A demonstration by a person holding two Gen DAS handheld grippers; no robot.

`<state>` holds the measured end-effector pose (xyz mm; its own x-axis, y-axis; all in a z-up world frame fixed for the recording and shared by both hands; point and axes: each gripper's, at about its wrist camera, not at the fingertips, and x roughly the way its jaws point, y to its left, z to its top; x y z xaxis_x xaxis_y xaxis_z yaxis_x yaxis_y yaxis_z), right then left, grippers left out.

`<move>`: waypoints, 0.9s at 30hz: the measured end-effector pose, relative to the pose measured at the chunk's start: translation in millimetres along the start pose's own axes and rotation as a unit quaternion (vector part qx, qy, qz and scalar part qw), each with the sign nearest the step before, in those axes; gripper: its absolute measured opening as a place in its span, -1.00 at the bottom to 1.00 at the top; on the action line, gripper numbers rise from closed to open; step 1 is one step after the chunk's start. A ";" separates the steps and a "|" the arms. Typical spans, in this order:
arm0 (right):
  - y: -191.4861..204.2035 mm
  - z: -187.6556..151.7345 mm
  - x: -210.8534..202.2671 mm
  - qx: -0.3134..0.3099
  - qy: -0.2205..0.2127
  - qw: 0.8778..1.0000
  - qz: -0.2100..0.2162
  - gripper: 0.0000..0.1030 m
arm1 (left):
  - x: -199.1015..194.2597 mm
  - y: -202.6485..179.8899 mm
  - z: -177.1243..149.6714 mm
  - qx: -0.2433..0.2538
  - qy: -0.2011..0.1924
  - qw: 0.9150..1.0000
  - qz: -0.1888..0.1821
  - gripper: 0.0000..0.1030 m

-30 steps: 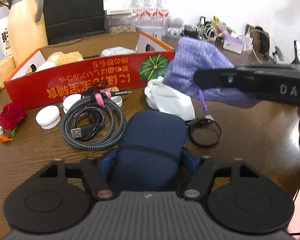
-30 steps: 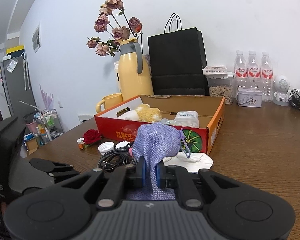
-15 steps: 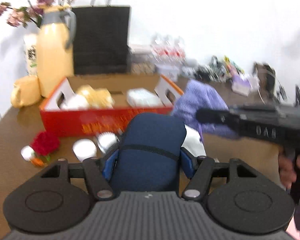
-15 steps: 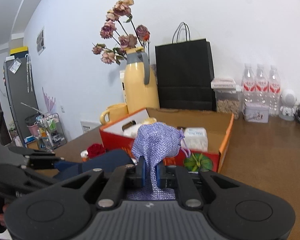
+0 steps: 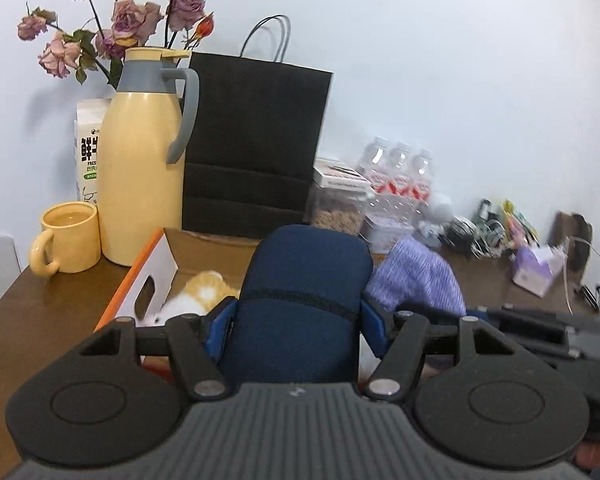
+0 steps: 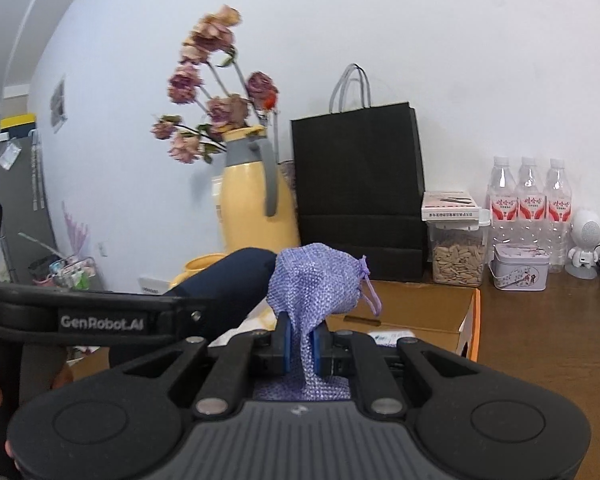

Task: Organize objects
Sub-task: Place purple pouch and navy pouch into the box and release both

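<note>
My left gripper (image 5: 296, 320) is shut on a dark blue zip case (image 5: 304, 296) and holds it up over the near edge of the orange cardboard box (image 5: 156, 264). My right gripper (image 6: 301, 344) is shut on a purple mesh drawstring pouch (image 6: 320, 284), lifted in front of the same box (image 6: 468, 320). The pouch also shows in the left wrist view (image 5: 416, 276), just right of the case. The blue case shows in the right wrist view (image 6: 228, 276), left of the pouch. A plush toy (image 5: 204, 288) lies in the box.
A yellow thermos jug (image 5: 140, 176) with dried roses, a yellow mug (image 5: 68, 240) and a black paper bag (image 5: 256, 152) stand behind the box. Water bottles (image 6: 528, 204), a seed jar (image 6: 456, 256) and a small tin (image 6: 520, 268) stand at the back right. Cables and clutter (image 5: 500, 232) lie far right.
Both grippers have risen from the table with their loads and moved toward the box. The cables and white lids on the table have dropped out of view.
</note>
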<state>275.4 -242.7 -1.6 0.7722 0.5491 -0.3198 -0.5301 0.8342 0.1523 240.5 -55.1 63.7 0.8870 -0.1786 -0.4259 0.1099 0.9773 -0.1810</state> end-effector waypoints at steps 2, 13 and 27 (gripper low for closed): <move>-5.1 4.6 19.4 0.004 0.006 1.000 -0.013 -0.83 | 17.1 4.3 5.0 -0.011 0.004 1.000 0.006 0.26; -44.8 -0.3 92.6 0.012 0.050 0.996 -0.068 -0.83 | 112.0 20.0 4.5 -0.051 0.057 0.997 0.027 0.26; -54.7 -11.7 103.1 0.007 0.080 0.992 -0.094 0.97 | 106.9 28.4 5.7 -0.033 0.010 0.998 0.055 1.00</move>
<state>380.0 -232.2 -53.9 0.7903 0.3700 -0.4883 -0.3765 0.9221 0.0893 340.9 -45.8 18.1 0.8826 -0.0740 -0.4643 -0.0174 0.9817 -0.1896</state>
